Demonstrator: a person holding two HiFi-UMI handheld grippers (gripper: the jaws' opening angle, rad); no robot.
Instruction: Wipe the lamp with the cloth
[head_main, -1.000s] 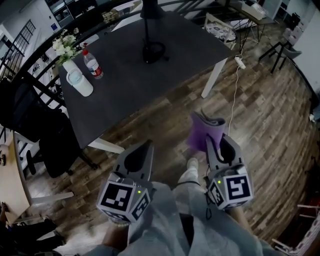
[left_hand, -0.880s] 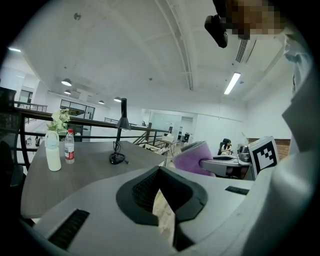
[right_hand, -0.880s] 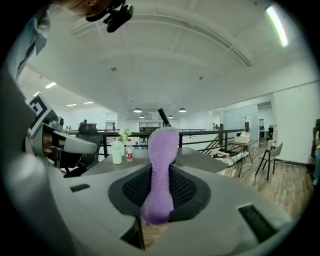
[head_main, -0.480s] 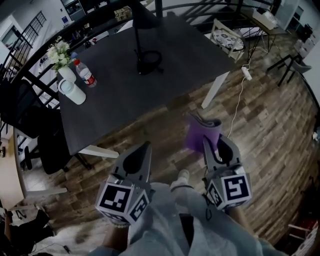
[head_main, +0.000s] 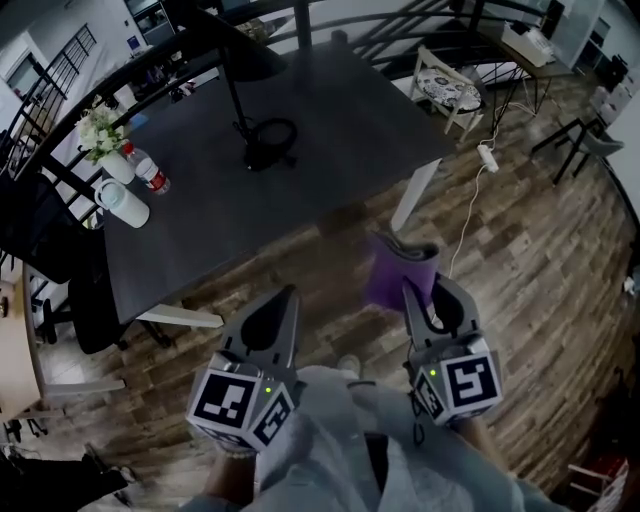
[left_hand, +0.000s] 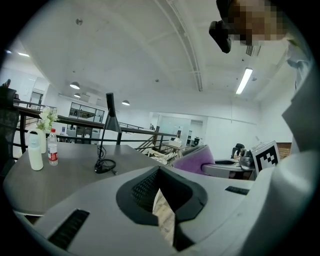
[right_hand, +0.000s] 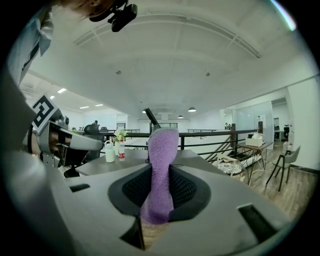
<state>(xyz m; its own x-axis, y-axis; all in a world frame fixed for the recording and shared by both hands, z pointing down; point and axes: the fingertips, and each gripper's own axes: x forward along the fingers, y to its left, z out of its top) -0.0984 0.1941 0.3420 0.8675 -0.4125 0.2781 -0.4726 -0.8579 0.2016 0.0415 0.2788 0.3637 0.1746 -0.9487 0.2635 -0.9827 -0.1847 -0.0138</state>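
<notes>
A black desk lamp (head_main: 240, 100) stands on the dark grey table (head_main: 330, 110), its ring base (head_main: 268, 140) near the table's middle. It also shows in the left gripper view as the lamp (left_hand: 108, 131) and in the right gripper view as the lamp (right_hand: 150, 118) behind the cloth. My right gripper (head_main: 426, 292) is shut on a folded purple cloth (head_main: 398, 268), which sticks up between the jaws as the cloth (right_hand: 161, 165). My left gripper (head_main: 287, 297) is shut with nothing in it. Both grippers hang over the wooden floor, short of the table's near edge.
A white bottle (head_main: 122, 203), a water bottle (head_main: 150, 172) and a vase of flowers (head_main: 100, 135) stand at the table's left end. A black chair (head_main: 60, 260) is at the left. A power strip with its cable (head_main: 487, 155) lies on the floor to the right, near a round-seated chair (head_main: 450, 88).
The table and lamp have slid leftward and farther off in the head view. Both grippers hold about the same place, the cloth still in the right one.
</notes>
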